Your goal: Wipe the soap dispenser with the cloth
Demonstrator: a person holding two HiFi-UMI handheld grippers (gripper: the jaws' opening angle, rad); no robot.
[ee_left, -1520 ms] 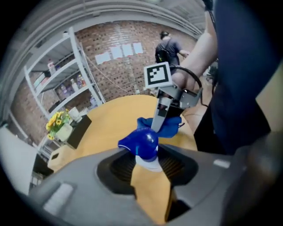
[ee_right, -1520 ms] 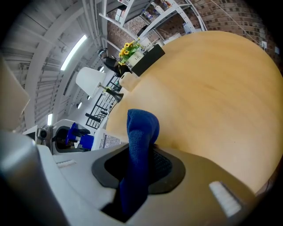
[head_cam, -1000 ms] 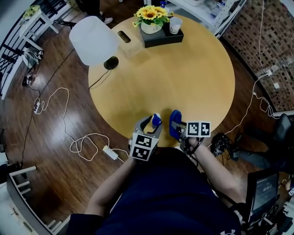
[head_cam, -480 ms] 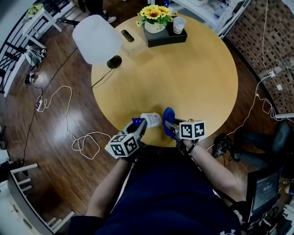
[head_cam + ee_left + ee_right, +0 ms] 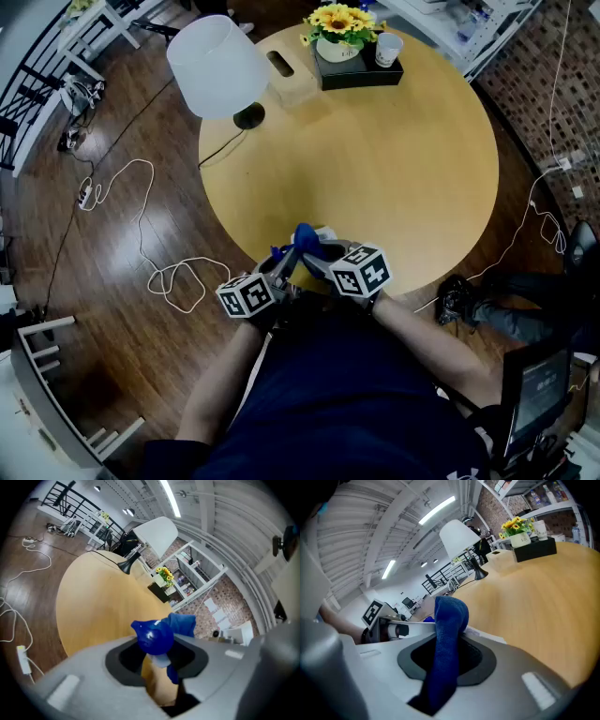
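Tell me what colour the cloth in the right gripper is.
Dark blue. The cloth shows best in the right gripper view.

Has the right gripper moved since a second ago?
Yes. Against the table, the right gripper has swung left along the near edge, bringing its cloth to the dispenser.

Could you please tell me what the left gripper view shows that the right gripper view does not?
Only the left gripper view shows the left gripper with its fingers, which have just been closing, on the blue pump head of the soap dispenser, plus a white cable on the floor. Only the right gripper view shows the right gripper clamping the blue cloth, and the left gripper's marker cube. Both show the cloth, the lamp, the sunflowers and the round table.
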